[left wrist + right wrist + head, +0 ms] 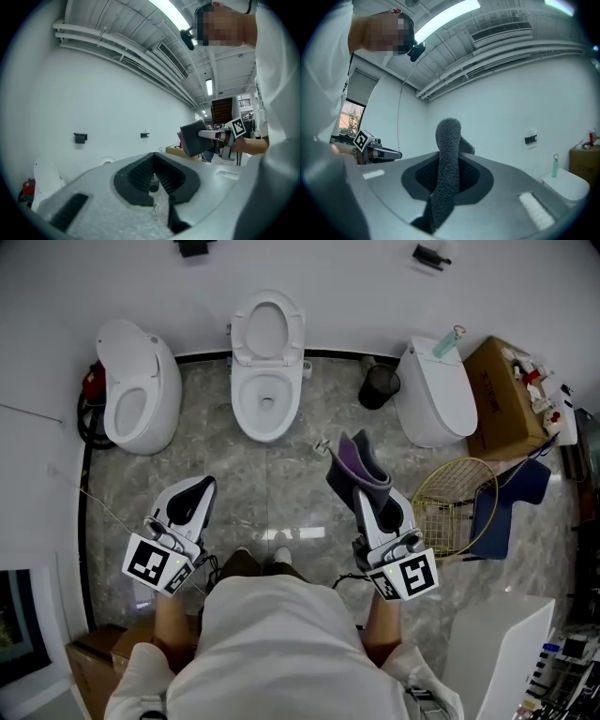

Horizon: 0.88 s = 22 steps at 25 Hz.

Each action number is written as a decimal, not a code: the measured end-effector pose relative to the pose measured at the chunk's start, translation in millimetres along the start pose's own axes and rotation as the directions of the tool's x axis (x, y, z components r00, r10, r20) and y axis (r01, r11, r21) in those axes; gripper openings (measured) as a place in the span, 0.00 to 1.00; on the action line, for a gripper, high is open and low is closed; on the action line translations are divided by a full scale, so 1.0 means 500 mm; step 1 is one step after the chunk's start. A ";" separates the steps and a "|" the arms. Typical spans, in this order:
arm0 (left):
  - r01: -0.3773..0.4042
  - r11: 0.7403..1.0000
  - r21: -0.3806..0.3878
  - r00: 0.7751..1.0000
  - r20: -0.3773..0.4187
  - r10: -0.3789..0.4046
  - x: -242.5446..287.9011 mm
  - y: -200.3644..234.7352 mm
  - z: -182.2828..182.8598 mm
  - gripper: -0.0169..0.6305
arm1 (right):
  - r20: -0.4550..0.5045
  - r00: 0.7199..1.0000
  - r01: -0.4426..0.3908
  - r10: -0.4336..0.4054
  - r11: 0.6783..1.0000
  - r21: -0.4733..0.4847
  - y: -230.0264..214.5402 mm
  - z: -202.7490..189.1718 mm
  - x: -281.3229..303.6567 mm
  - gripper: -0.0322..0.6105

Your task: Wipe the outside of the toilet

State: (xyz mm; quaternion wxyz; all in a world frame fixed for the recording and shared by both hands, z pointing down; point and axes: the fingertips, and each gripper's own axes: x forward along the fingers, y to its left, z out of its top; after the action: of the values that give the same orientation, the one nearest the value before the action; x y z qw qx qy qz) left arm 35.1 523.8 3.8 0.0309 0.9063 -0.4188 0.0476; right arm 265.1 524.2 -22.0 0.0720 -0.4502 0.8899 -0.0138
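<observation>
The middle white toilet (267,381) stands against the far wall with its lid raised and its bowl open. My right gripper (373,491) hovers over the floor to the toilet's front right, shut on a grey and purple cloth (357,465) that sticks up out of it. In the right gripper view the fuzzy grey cloth (447,150) rises between the pads of my right gripper (445,185). My left gripper (199,491) is held to the toilet's front left, shut and empty; in its own view the left gripper (153,180) points at the white wall, with the cloth (196,138) at the right.
A second toilet (139,385) stands at the left and a third toilet (436,390), lid down, at the right. A black bin (379,385) sits between middle and right toilets. A cardboard box (502,395), a racket (455,502) and a blue bag (497,512) crowd the right side.
</observation>
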 end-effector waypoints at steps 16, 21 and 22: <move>-0.002 1.000 0.009 1.000 0.006 0.002 0.082 0.038 -0.015 0.02 | 0.010 1.000 -0.021 0.021 1.000 0.011 -0.059 -0.036 0.058 0.14; 0.002 1.000 -0.010 1.000 0.000 -0.002 0.123 0.103 -0.020 0.02 | -0.011 1.000 -0.029 0.029 0.999 0.019 -0.075 -0.052 0.134 0.14; 0.003 1.000 -0.014 1.000 -0.001 -0.003 0.131 0.118 -0.021 0.02 | -0.014 0.999 -0.030 0.031 0.999 0.020 -0.079 -0.055 0.152 0.14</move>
State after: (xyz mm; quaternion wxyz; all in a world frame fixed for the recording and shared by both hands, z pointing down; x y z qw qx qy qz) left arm 31.7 437.0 22.6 0.0374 0.9067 -0.4176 0.0450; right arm 248.3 438.6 -0.1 0.0701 -0.4357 0.8970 -0.0246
